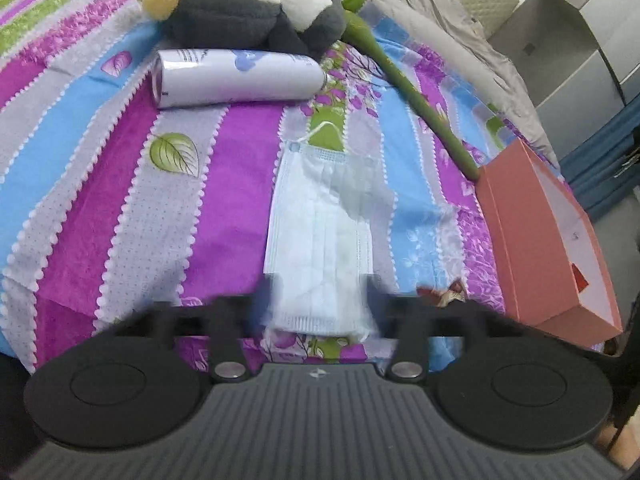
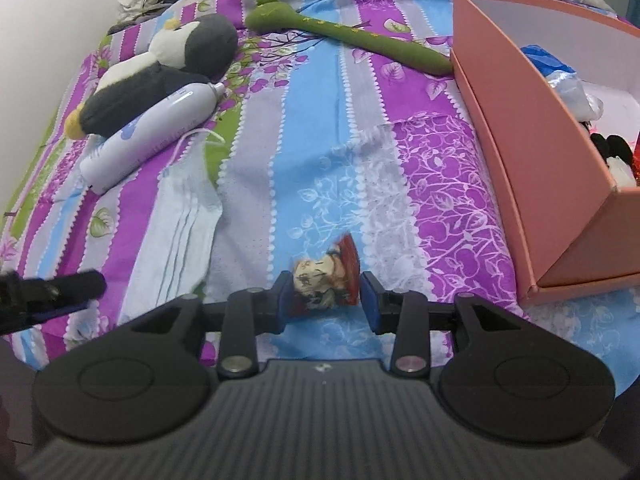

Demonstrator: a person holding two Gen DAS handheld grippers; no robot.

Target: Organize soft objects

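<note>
A pale blue face mask lies flat on the striped bedspread; my left gripper is open with its blurred fingers either side of the mask's near end. The mask also shows in the right wrist view. My right gripper has its blue pads against a small red-and-cream soft figure, seen also in the left wrist view. A plush penguin, a green plush stem and a white spray can lie farther back.
An open salmon-pink box stands on the right with several soft items inside; it also shows in the left wrist view. The left gripper's fingers show at the left edge. Grey bedding lies behind.
</note>
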